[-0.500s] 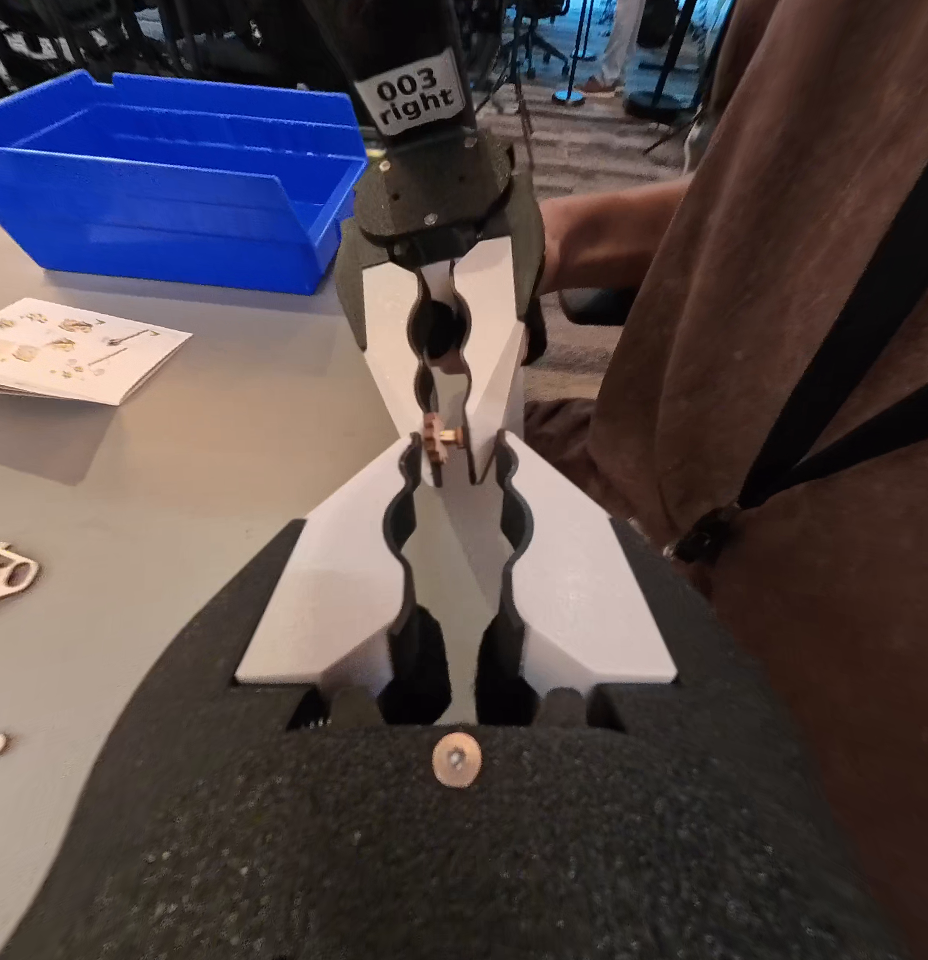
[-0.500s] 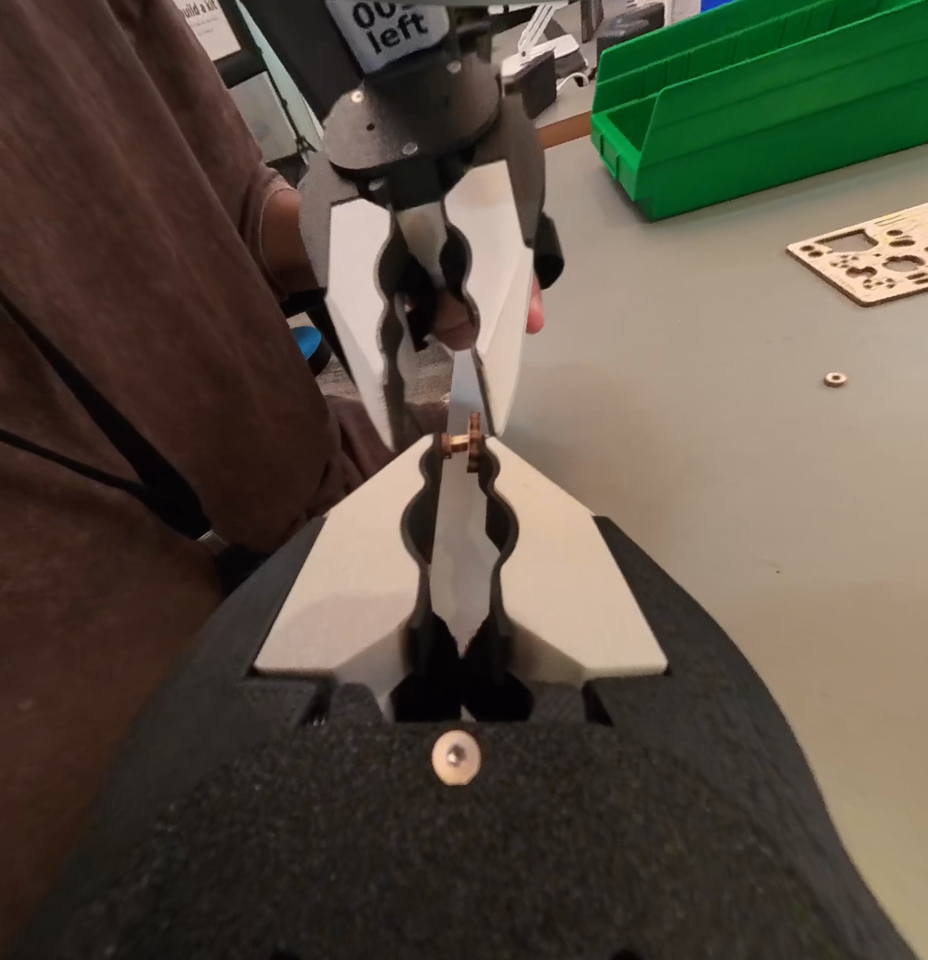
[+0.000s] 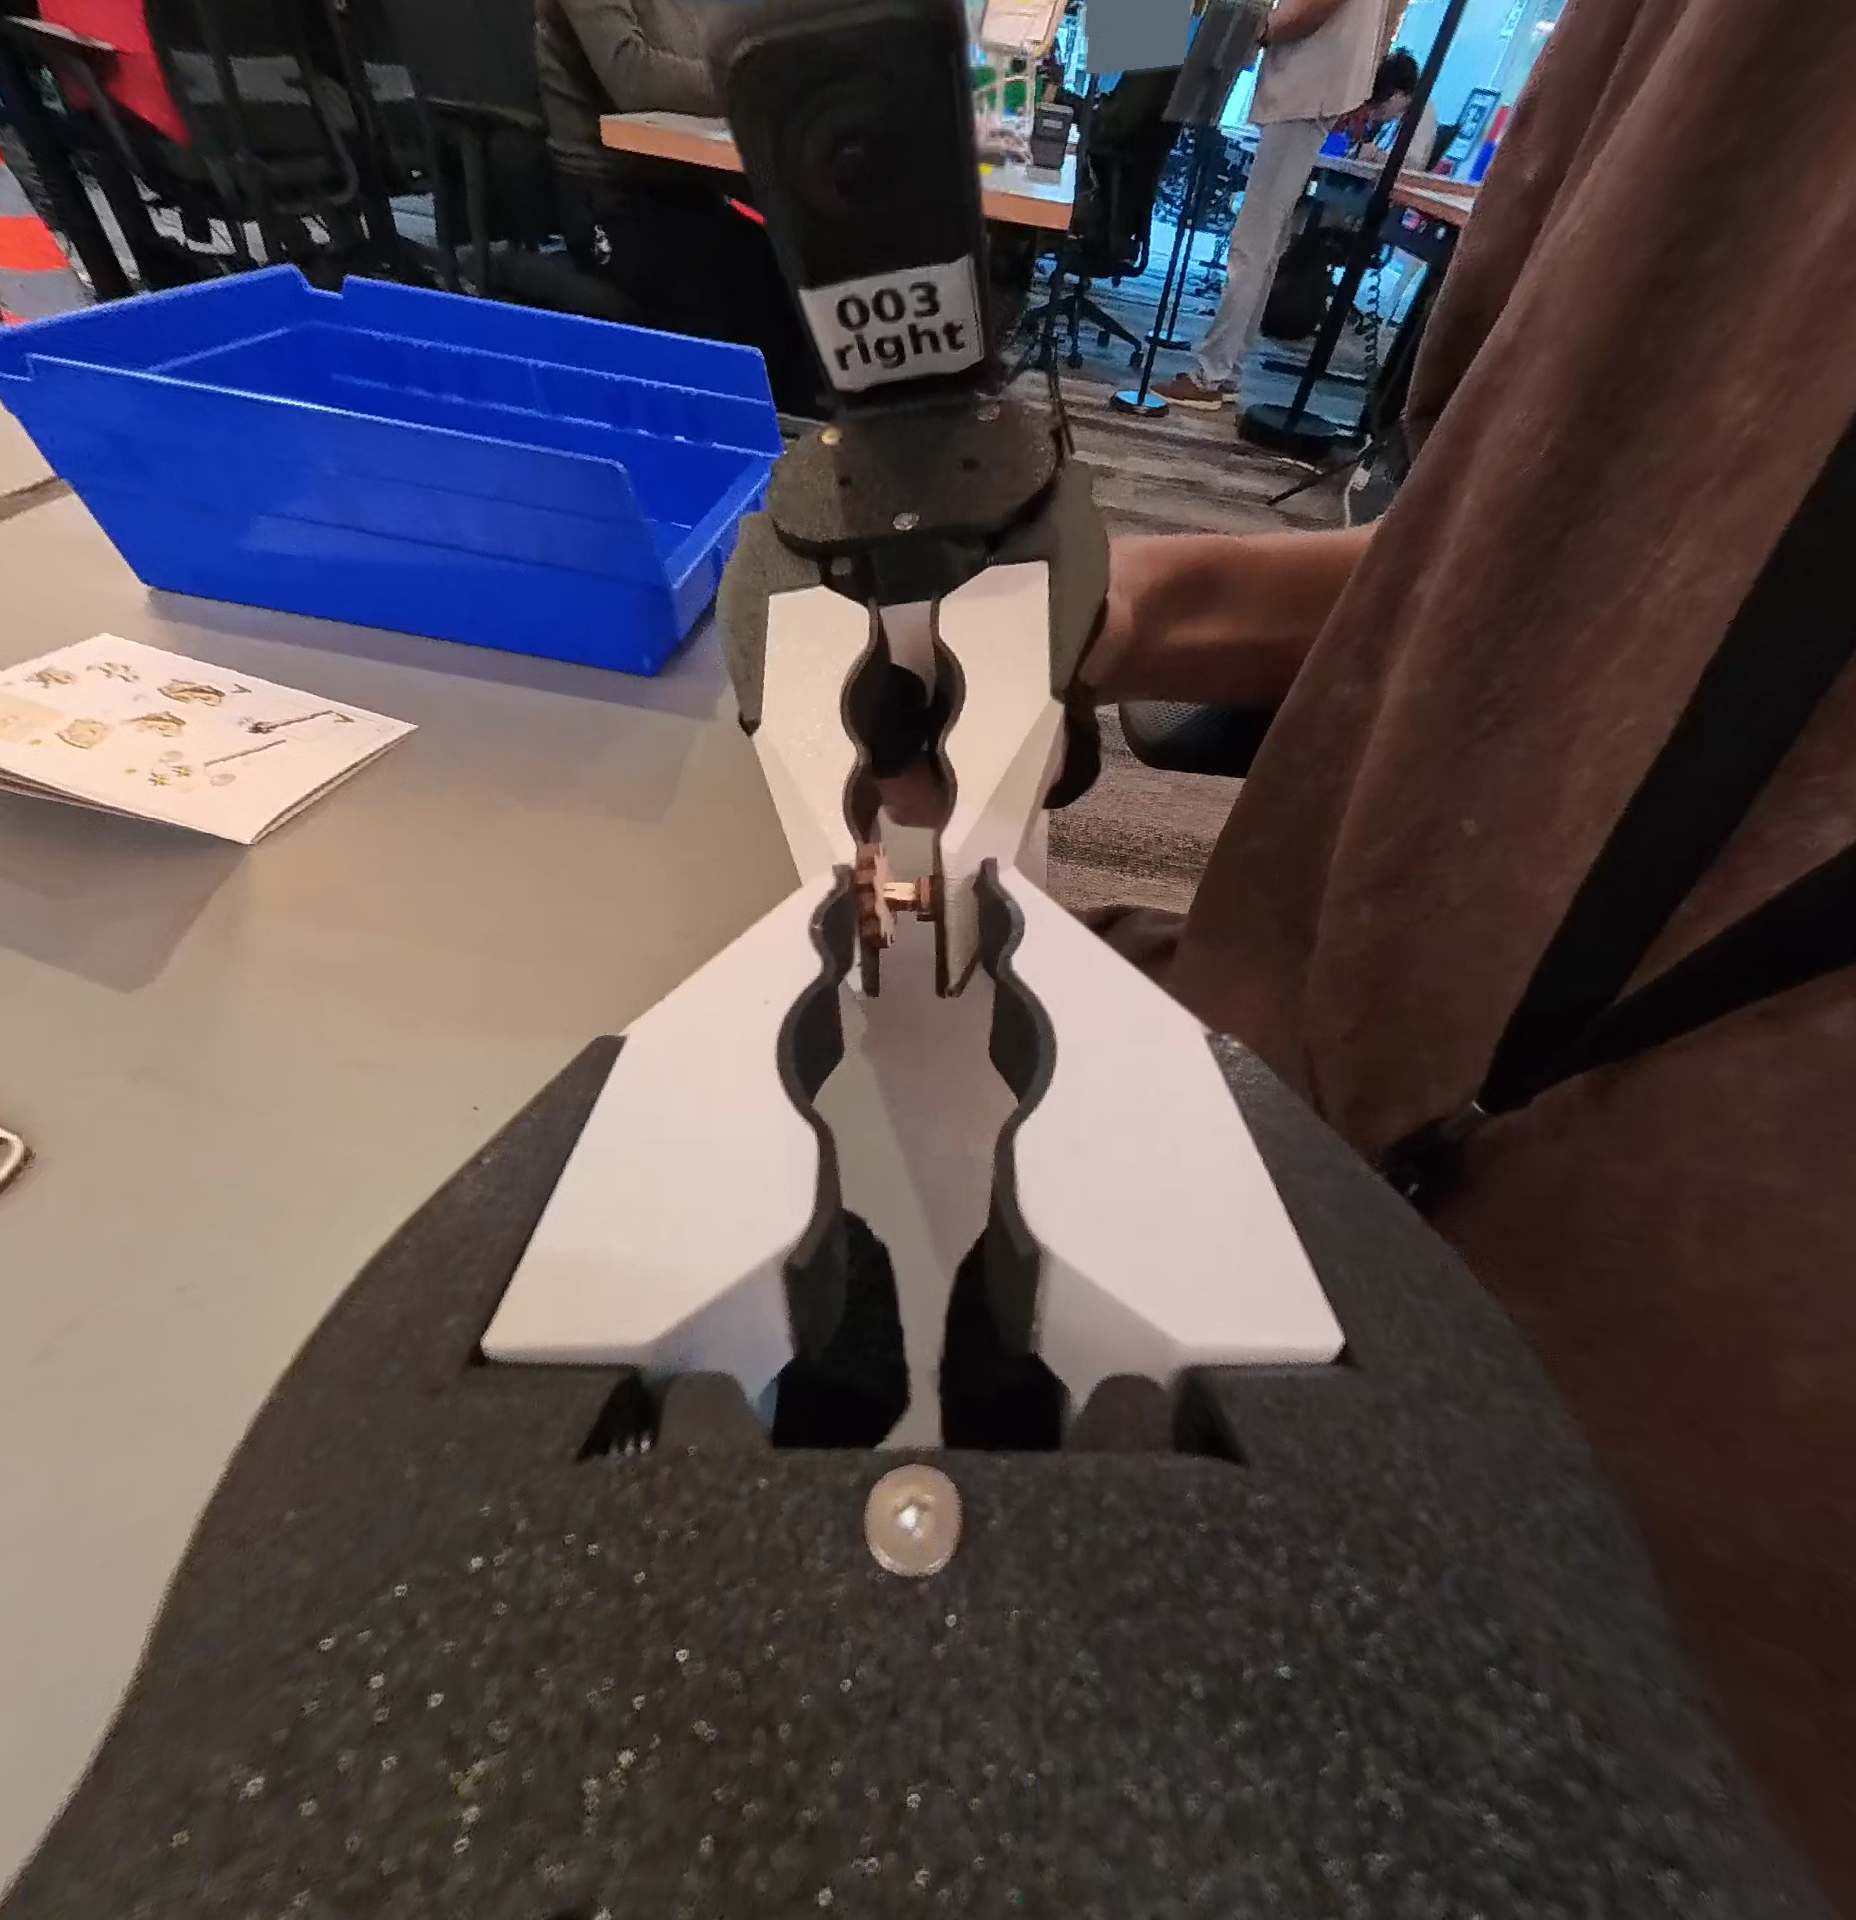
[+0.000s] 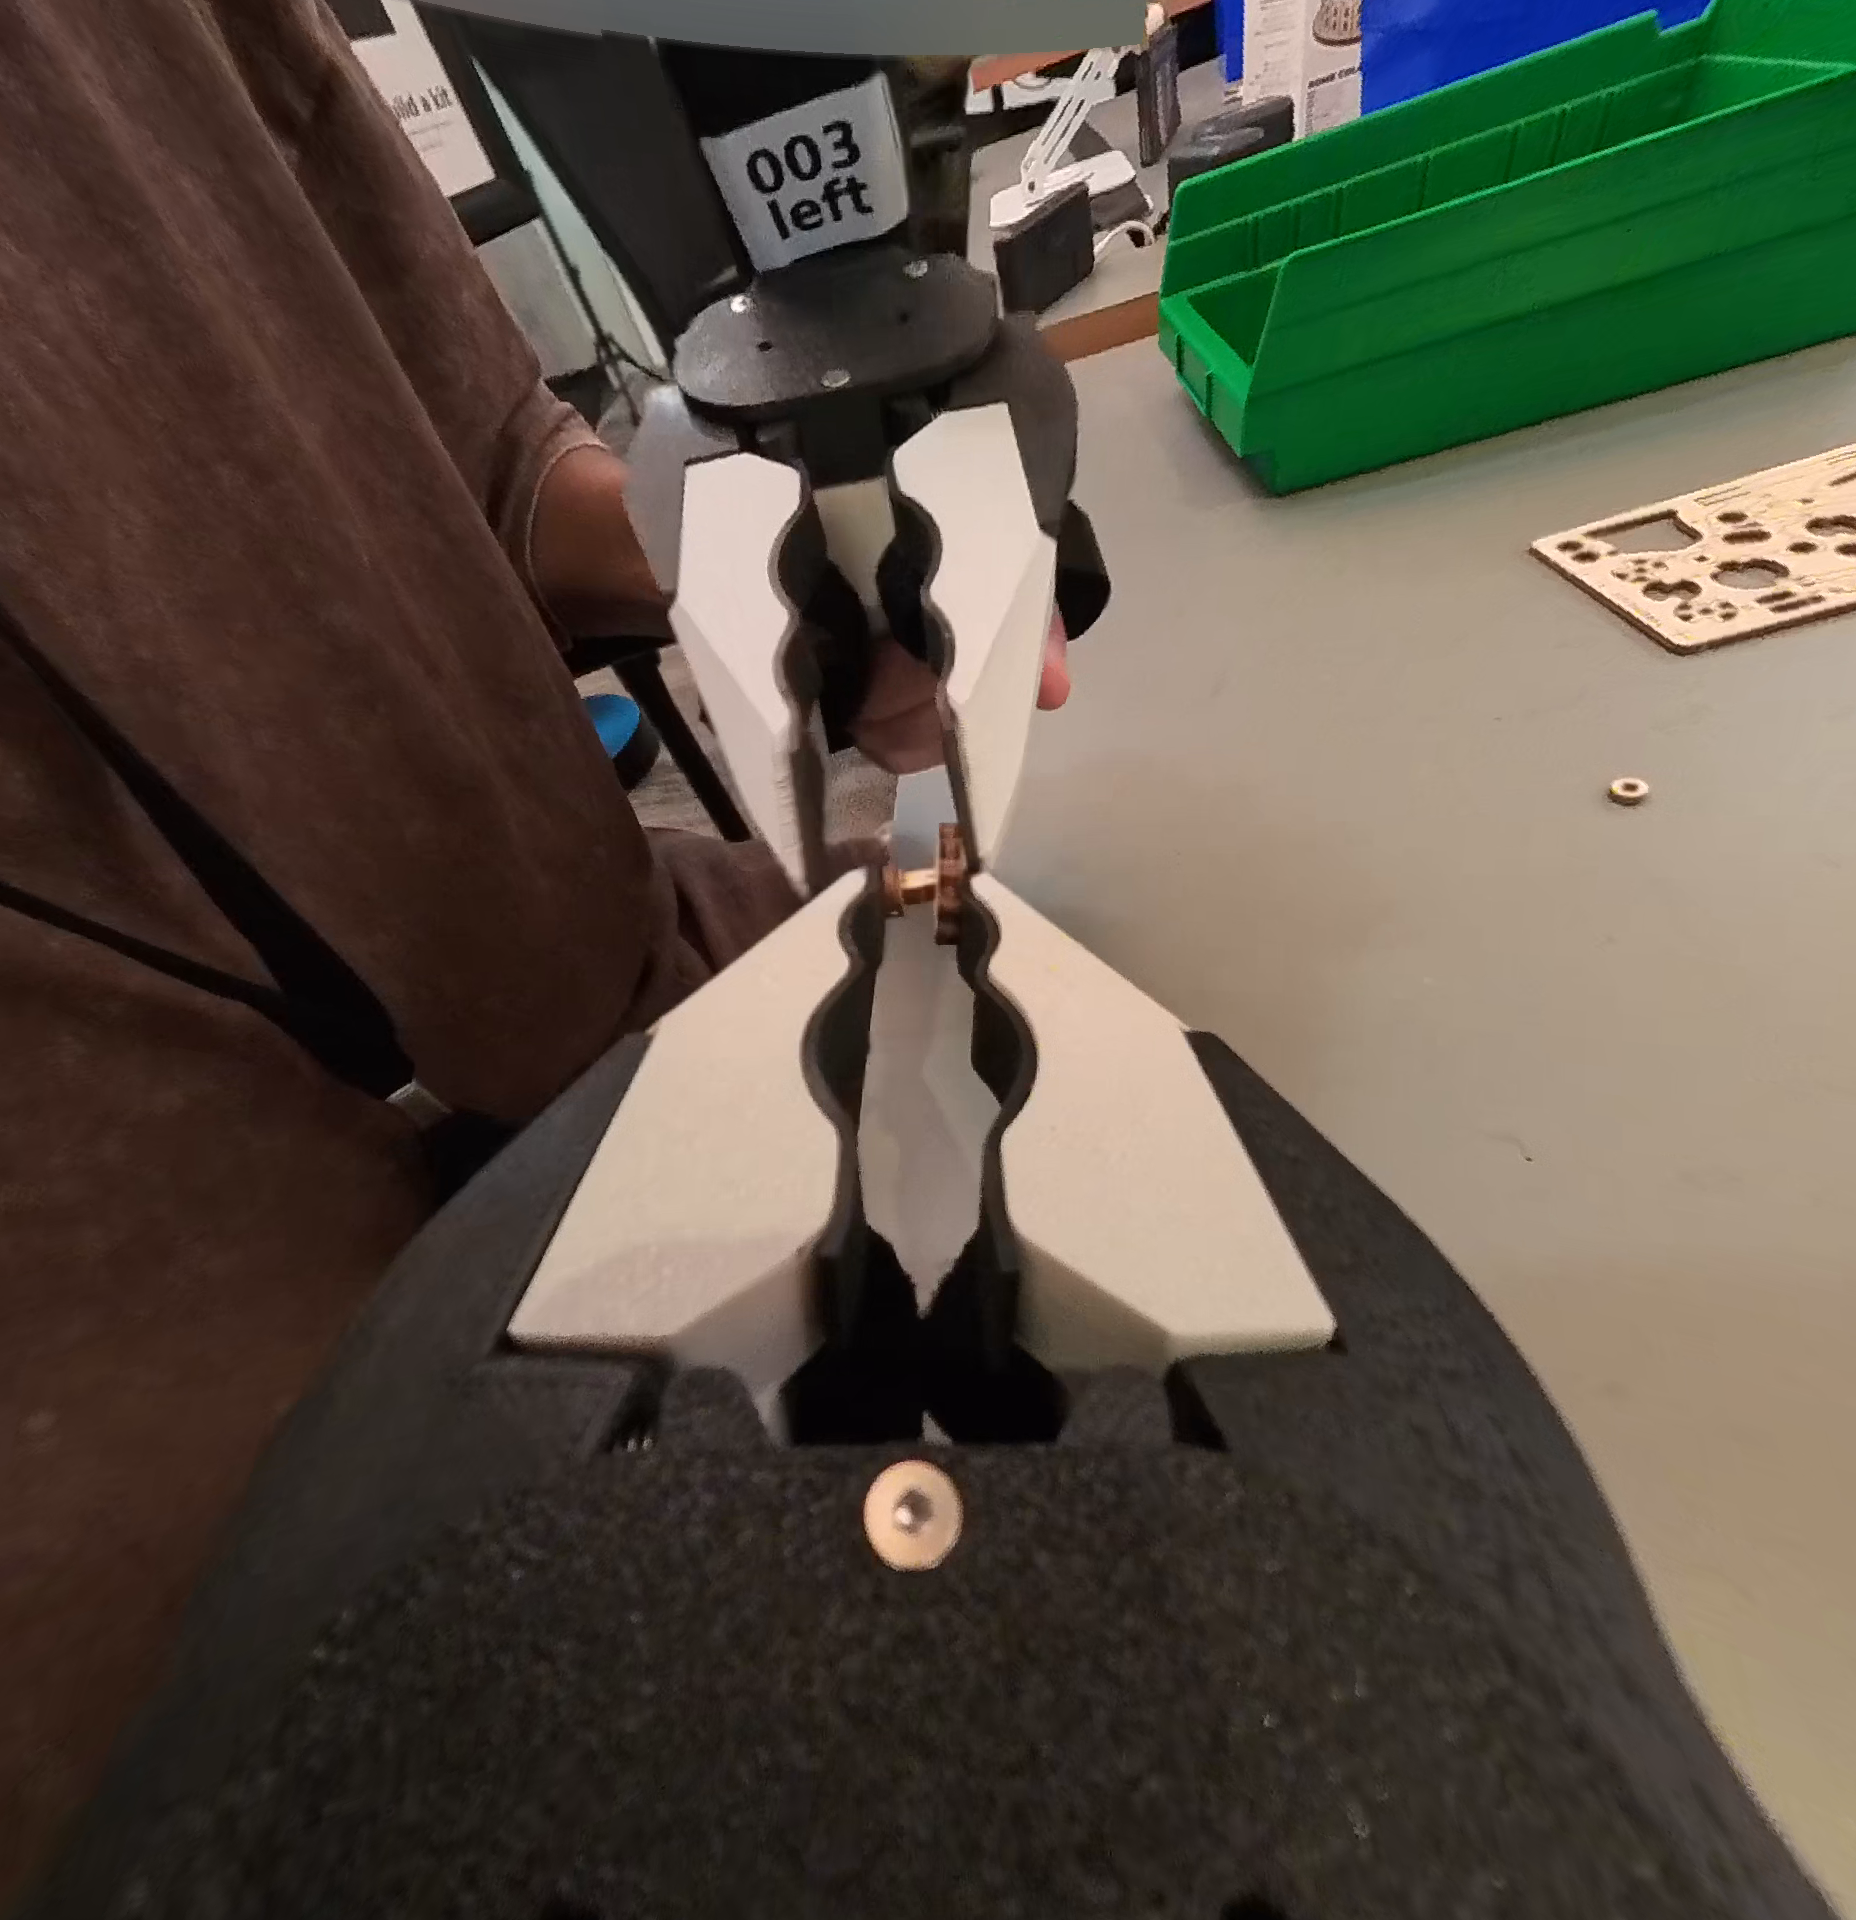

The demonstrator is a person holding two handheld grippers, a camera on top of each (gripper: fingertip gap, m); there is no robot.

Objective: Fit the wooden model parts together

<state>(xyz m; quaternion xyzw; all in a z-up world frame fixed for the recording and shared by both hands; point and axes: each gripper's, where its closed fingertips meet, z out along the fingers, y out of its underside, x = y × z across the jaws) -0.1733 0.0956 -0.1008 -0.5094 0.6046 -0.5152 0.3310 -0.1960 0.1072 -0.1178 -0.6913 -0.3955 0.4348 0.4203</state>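
A small wooden part (image 3: 888,899), a gear on a short axle, is held endwise between the fingertips of my right gripper (image 3: 908,982). It also shows in the right wrist view (image 4: 919,891), between the tips of my right gripper (image 4: 922,899). My left gripper (image 3: 913,883) faces it tip to tip. Its jaws stand a little wider apart, straddling the right gripper's tips and the part. In the right wrist view one finger of the left gripper (image 4: 893,862) is next to the gear; I cannot tell if it touches it. Both grippers are held above the grey table's edge.
A blue bin (image 3: 384,520) and an instruction leaflet (image 3: 176,727) lie on the table to the left. A green bin (image 4: 1526,291), a wooden sheet with cut-outs (image 4: 1734,561) and a small ring (image 4: 1628,792) lie to the right. A person in a brown shirt (image 3: 1630,727) is close behind the grippers. My left and right fingertips are right by each other.
Both grippers have tilted slightly and stayed tip to tip. The wooden part is still in the right gripper and the gap of the left gripper looks the same.
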